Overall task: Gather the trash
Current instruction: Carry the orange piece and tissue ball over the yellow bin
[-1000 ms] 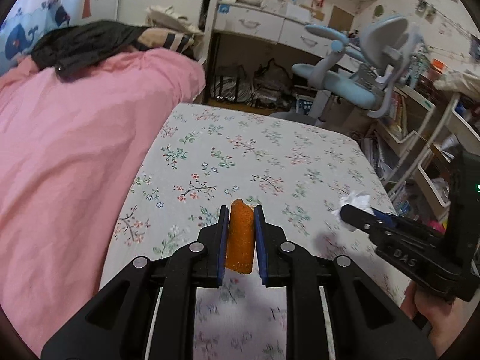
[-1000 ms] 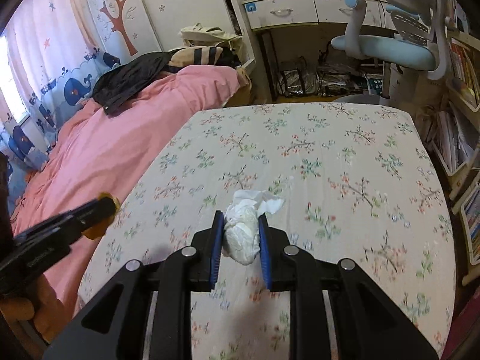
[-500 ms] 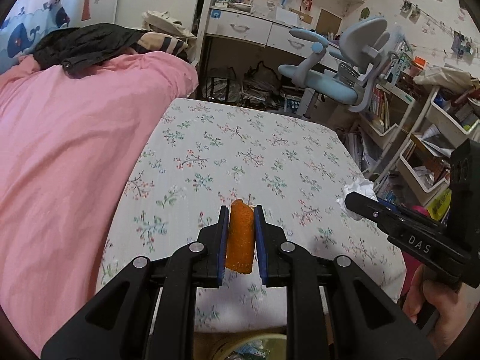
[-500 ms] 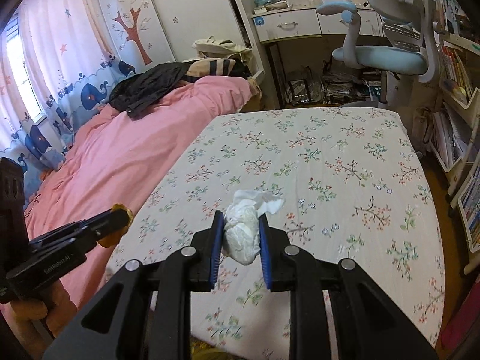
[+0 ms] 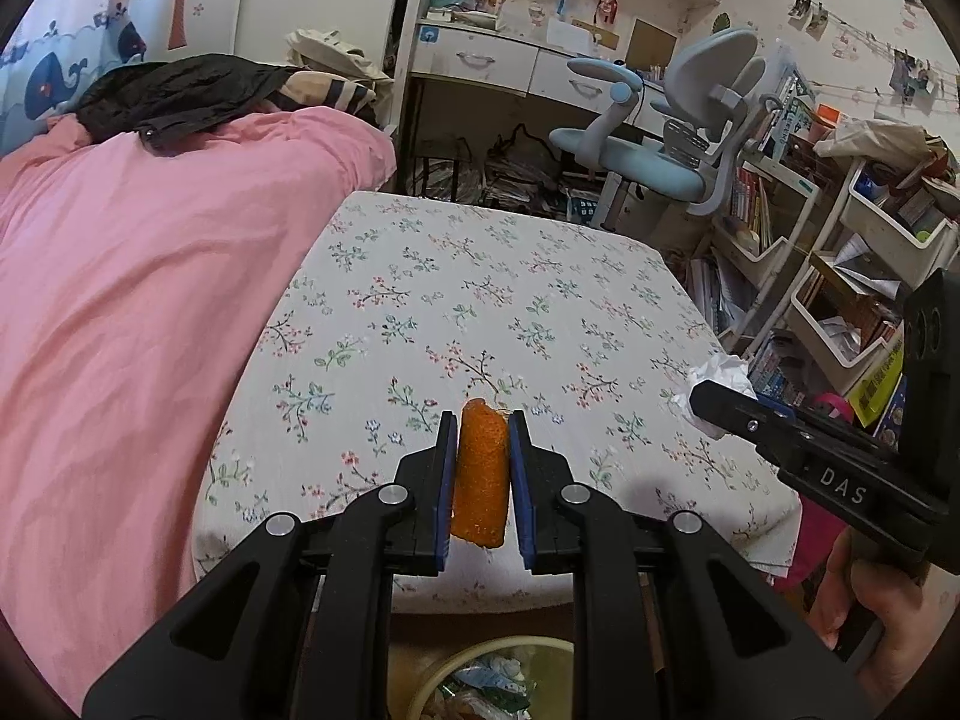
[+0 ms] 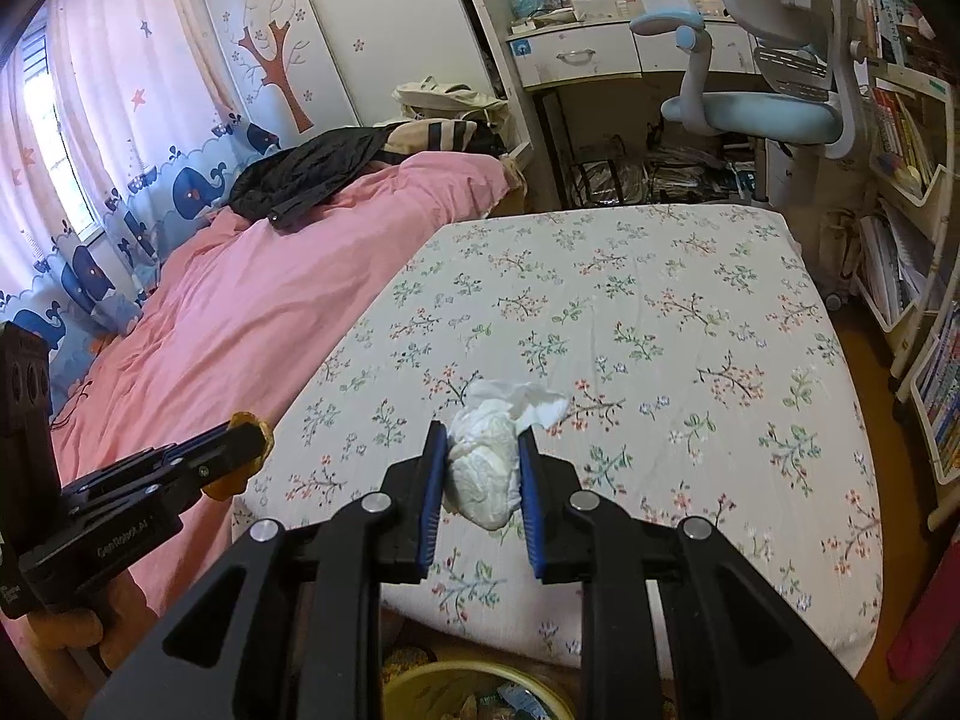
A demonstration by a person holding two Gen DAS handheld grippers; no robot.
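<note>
A rough orange peel strip (image 5: pixel 479 474) is clenched upright between the blue pads of the left gripper (image 5: pixel 479 480), and a crumpled white tissue wad (image 6: pixel 485 468) is gripped by the right gripper (image 6: pixel 483 474). Both are held above the near edge of the floral-sheeted mattress (image 5: pixel 480 300). Below, the yellow-rimmed round trash bin (image 6: pixel 474 693) is seen, partly hidden.

My left gripper (image 5: pixel 480 474) is matte black plastic, with blue pads lining its fingers (image 5: pixel 445 480) and silver screws at the linkage joints. My right gripper (image 6: pixel 480 468) is built the same. Seen from the left, its side reads "DAS" in white; the left one's side carries small white lettering.
</note>
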